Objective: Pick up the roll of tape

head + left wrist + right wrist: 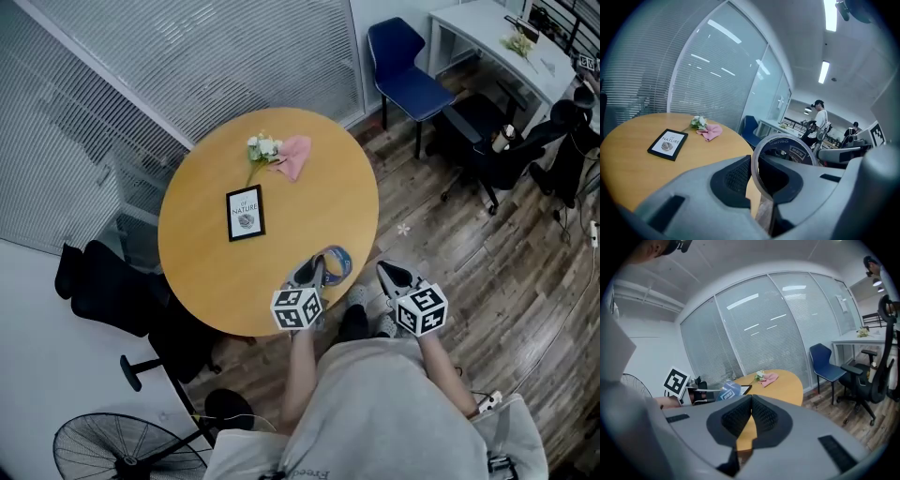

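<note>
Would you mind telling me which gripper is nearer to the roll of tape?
Left. The left gripper is clamped on the roll of tape at the edge of the table; the right gripper, shut and empty, sits apart to its right.

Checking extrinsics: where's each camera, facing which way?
Head view: on the head, steeply down on the round table; left gripper, right gripper, forearms, torso show.
Left gripper view: on that gripper, across the table; jaws clamp the roll of tape.
Right gripper view: on that gripper, toward the blinds; jaws shut, empty.
All share the framed card.
</note>
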### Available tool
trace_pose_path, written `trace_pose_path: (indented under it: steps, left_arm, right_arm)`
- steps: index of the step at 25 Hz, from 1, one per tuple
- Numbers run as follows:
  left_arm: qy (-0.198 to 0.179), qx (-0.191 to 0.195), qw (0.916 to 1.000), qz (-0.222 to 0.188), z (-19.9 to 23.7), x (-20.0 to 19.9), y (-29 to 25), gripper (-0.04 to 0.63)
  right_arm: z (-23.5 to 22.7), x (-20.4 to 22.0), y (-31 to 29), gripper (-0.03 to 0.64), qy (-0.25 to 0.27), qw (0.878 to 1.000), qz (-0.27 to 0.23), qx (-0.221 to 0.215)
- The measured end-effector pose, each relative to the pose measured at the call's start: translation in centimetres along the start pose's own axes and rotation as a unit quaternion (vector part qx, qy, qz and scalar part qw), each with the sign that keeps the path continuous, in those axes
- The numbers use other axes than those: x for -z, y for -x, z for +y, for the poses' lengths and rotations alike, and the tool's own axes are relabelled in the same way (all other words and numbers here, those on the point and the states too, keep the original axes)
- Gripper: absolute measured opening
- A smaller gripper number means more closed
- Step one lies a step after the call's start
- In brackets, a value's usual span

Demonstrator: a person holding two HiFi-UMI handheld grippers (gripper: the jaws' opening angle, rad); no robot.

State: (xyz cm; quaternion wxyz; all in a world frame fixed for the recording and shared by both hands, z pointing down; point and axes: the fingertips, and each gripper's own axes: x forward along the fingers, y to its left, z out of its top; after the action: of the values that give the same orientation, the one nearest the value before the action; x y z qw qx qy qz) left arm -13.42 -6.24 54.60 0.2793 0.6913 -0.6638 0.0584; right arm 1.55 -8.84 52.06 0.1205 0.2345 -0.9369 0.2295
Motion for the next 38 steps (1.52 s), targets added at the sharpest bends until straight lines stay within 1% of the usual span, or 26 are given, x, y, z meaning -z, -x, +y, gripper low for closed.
trace_pose_path:
  steps: [5,10,16,20,26,35,38]
  left_arm:
    - [0.004,-0.019,0.9998,-0.01,0.3,1.0,2.1,0.054]
    - [0.012,-0.038,0.999,-0.022,1.4,1.5,4.1,0.053]
    - [0.013,-0.043,0.9985,-0.032,0.9,1.8,5.5,0.053]
    - [0.016,-0.039,0.9984,-0.038,0.1,2.2,5.6,0.054]
    - [0.026,-0.031,0.9984,-0.039,-1.3,3.4,4.7,0.053]
    - [0.016,-0.013,0.9993,-0.032,-3.5,3.4,3.6,0.053]
    - [0.019,-0.01,0.9994,-0.027,-3.8,3.9,3.4,0.052]
  right_arm:
    - [0.9,1.2,1.0,-0.003,-0.001,1.0,0.002,-0.013]
    - [2.2,2.2,1.3,-0.003,0.019,0.999,0.011,-0.033]
    - [3.0,2.7,2.4,-0.003,0.032,0.999,0.015,-0.041]
    - [2.6,2.9,3.4,-0.003,0.032,0.999,0.011,-0.033]
    - [1.2,4.1,4.9,-0.003,0.033,0.999,0.018,-0.024]
    - [-0.5,4.2,6.8,-0.003,0.013,1.0,0.006,-0.008]
    - [-0.9,4.6,7.0,-0.003,0.008,1.0,0.009,-0.007]
